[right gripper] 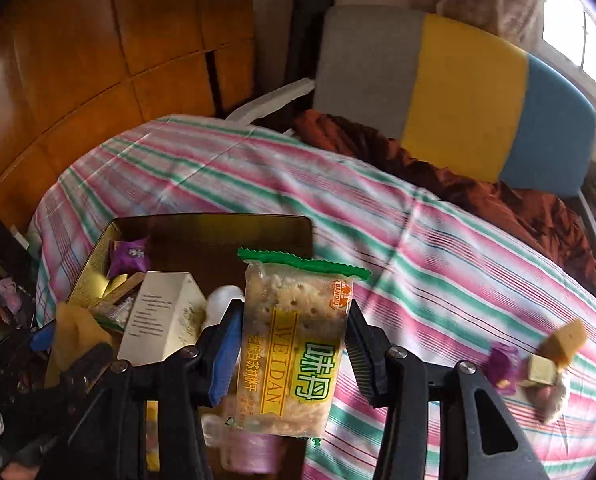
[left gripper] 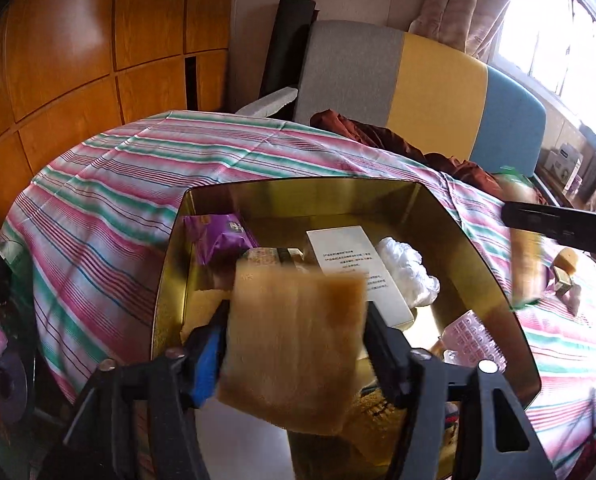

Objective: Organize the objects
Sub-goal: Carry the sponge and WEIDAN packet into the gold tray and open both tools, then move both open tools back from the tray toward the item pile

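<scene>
My left gripper (left gripper: 296, 320) is shut on a tan sponge pad (left gripper: 294, 344) and holds it over the near end of a gold tin box (left gripper: 170, 280) on the striped bed. The box holds a purple snack packet (left gripper: 222, 236), a white carton (left gripper: 357, 268) and a white plastic wad (left gripper: 407, 268). My right gripper (right gripper: 294, 328) is shut on a clear cracker pack with a green top (right gripper: 294, 348), held just right of the box (right gripper: 94, 248). The left gripper with the sponge (right gripper: 74, 336) shows at lower left in the right wrist view.
The striped sheet (right gripper: 417, 248) covers the bed. A small pile of loose items, a yellow block (right gripper: 565, 340) and a purple wrapper (right gripper: 501, 364), lies at the right. A rust-red blanket (right gripper: 477, 192) lies by the grey, yellow and blue headboard (right gripper: 465, 92). Wooden wardrobe at left.
</scene>
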`<act>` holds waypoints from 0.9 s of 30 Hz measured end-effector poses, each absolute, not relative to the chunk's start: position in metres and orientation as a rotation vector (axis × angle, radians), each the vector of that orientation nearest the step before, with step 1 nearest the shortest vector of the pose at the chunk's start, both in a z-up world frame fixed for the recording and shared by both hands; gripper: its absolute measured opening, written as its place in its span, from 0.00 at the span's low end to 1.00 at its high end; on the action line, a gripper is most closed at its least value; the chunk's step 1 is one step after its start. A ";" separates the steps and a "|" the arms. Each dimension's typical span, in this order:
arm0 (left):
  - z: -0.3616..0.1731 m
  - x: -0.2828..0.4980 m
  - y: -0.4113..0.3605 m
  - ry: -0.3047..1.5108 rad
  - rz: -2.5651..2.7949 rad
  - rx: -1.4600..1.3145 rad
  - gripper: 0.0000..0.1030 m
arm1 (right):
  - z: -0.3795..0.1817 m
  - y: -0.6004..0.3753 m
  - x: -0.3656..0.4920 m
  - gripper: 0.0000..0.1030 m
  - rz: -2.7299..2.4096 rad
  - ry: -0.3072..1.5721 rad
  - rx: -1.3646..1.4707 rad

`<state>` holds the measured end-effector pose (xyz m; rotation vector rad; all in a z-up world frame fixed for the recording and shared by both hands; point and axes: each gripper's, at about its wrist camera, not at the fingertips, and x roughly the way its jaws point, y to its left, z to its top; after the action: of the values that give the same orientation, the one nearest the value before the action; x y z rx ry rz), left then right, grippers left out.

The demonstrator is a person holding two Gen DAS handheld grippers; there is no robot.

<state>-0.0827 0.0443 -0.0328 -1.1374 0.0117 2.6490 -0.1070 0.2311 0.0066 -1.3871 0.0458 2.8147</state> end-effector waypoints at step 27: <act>0.001 -0.063 0.031 -0.012 2.698 -1.015 0.99 | -0.007 0.252 -0.071 0.81 2.757 0.186 -1.320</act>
<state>-0.0626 0.0306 0.0006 -1.0147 -0.0125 2.6985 -0.0714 0.2518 -0.0075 -1.3203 0.1859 2.7570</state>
